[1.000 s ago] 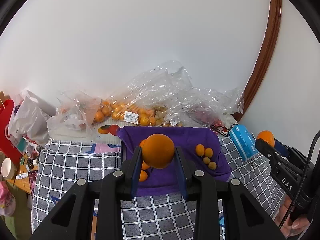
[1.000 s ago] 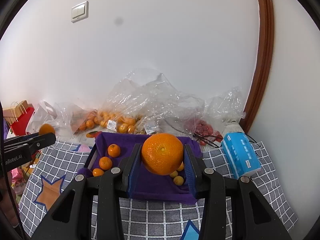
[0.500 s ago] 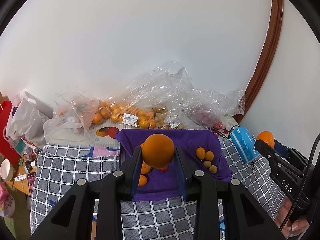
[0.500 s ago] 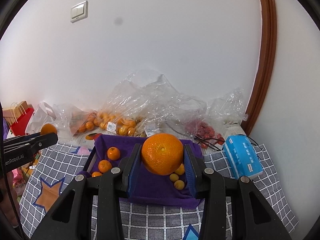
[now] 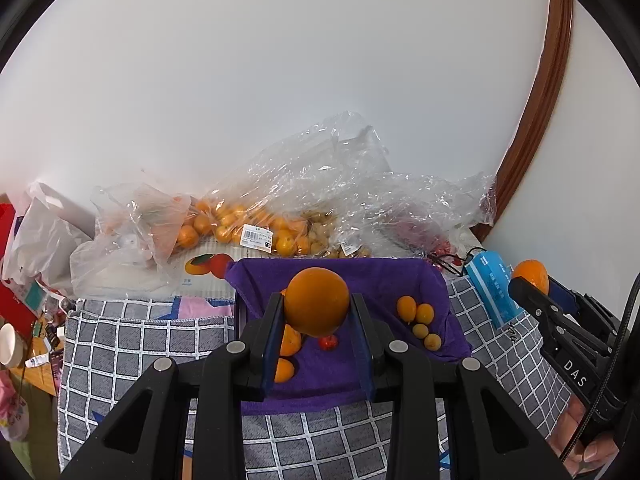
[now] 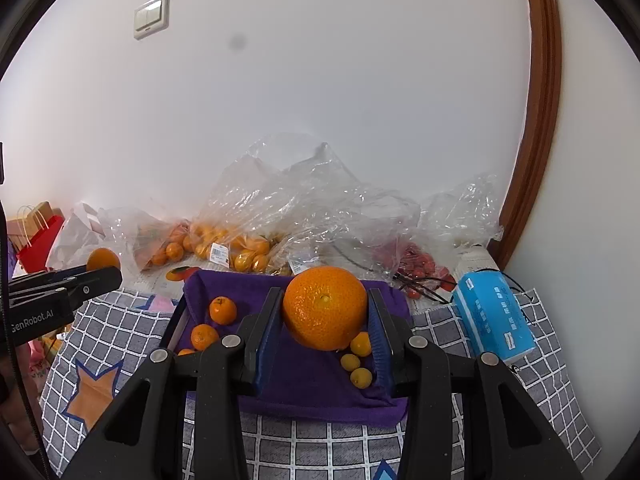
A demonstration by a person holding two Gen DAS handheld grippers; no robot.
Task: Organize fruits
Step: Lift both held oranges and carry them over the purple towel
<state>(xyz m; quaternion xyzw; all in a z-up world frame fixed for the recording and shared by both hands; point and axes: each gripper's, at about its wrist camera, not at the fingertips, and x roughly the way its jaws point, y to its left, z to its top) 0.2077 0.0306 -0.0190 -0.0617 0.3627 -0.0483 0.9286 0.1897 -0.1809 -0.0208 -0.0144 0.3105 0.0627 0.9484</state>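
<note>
Fruit is mid-carry: the left claw (image 5: 316, 322) clenches a smooth round orange (image 5: 317, 307), the right claw (image 6: 324, 324) a bigger pebbly-skinned orange (image 6: 325, 307), both above the purple cloth-lined tray (image 6: 320, 384). On that soft cloth lie 3 small tangerines (image 6: 223, 310) at its left and small oval kumquats (image 6: 361, 378) at its right. Next, I judge, each orange must be lowered onto bare cloth beside its kind. Crinkly clear plastic bags (image 6: 280, 216) sit behind the tray.
</note>
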